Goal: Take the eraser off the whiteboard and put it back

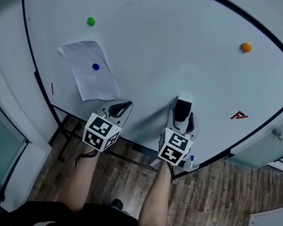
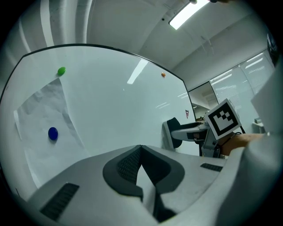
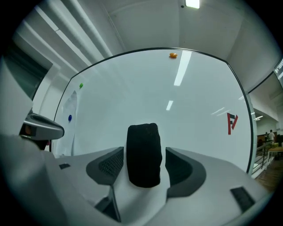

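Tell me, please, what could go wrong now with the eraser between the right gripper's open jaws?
1. The eraser stands free between the right gripper's open jaws, at the whiteboard. Whether it has stuck there is unclear, so it might drop.
2. A crooked withdrawal could let a jaw snag the eraser and pull it off the board.

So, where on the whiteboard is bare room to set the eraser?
The widest bare stretch of the whiteboard lies between the green magnet and the orange magnet, above the eraser. A smaller patch lies between eraser and red logo. Crowded: the left, with the paper under its blue magnet.
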